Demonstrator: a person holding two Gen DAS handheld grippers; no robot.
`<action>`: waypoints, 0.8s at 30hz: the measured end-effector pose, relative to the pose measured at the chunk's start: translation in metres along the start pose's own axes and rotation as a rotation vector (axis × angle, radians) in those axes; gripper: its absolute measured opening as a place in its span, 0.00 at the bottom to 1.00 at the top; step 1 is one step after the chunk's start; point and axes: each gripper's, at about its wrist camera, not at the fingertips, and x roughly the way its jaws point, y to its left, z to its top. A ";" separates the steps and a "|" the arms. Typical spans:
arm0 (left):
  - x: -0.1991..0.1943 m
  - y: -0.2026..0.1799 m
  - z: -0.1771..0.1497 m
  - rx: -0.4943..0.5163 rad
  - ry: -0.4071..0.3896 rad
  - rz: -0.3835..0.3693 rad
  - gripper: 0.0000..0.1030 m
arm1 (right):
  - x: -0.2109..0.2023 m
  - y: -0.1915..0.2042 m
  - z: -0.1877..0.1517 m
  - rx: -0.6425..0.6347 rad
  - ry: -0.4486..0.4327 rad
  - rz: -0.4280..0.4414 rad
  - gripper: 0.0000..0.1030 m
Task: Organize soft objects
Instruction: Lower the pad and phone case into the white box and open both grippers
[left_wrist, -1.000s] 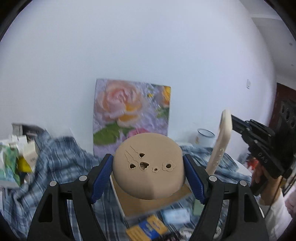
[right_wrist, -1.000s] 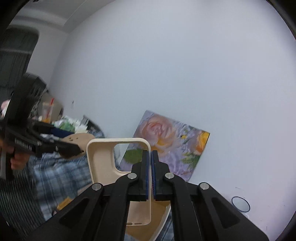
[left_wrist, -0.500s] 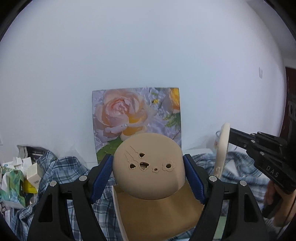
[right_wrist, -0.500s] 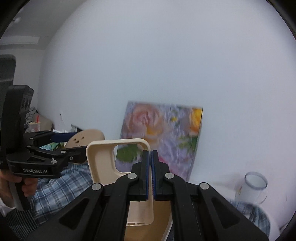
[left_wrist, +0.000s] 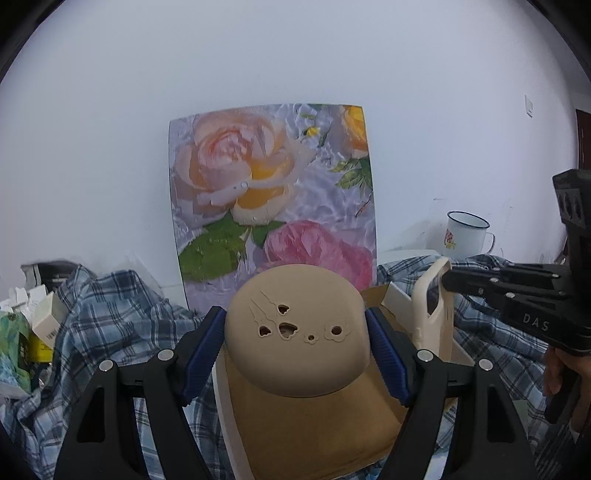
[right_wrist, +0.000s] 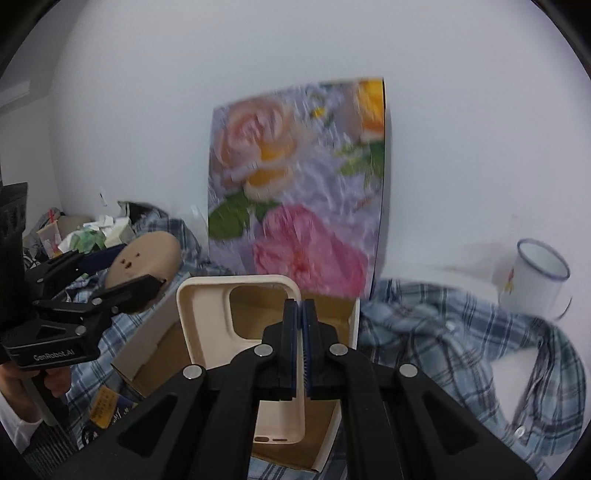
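My left gripper (left_wrist: 297, 339) is shut on a round tan soft pad (left_wrist: 295, 328) with small cut-out shapes, held above an open cardboard box (left_wrist: 314, 428). It also shows in the right wrist view (right_wrist: 146, 260). My right gripper (right_wrist: 300, 317) is shut on the edge of a cream phone case (right_wrist: 218, 317), held upright over the same box (right_wrist: 155, 350). In the left wrist view the case (left_wrist: 432, 306) hangs at the box's right side, with the right gripper (left_wrist: 448, 278) on it.
A floral rose picture (left_wrist: 273, 199) leans against the white wall behind the box. A blue plaid shirt (right_wrist: 461, 347) lies crumpled around it. A white enamel mug (left_wrist: 465, 234) stands at the back right. Small boxes and packets (left_wrist: 29, 332) pile up at the left.
Both grippers have come down and closer to the box, still holding their objects. The box now lies right below them and the picture looks larger.
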 end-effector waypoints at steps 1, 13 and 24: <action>0.003 0.000 -0.001 0.002 0.003 0.002 0.76 | 0.004 -0.001 -0.002 0.006 0.016 0.002 0.02; 0.034 -0.006 -0.025 0.030 0.063 0.074 0.76 | 0.040 -0.011 -0.010 0.037 0.072 -0.029 0.03; 0.052 0.015 -0.034 -0.075 0.183 0.034 0.78 | 0.053 -0.026 -0.021 0.089 0.109 -0.033 0.04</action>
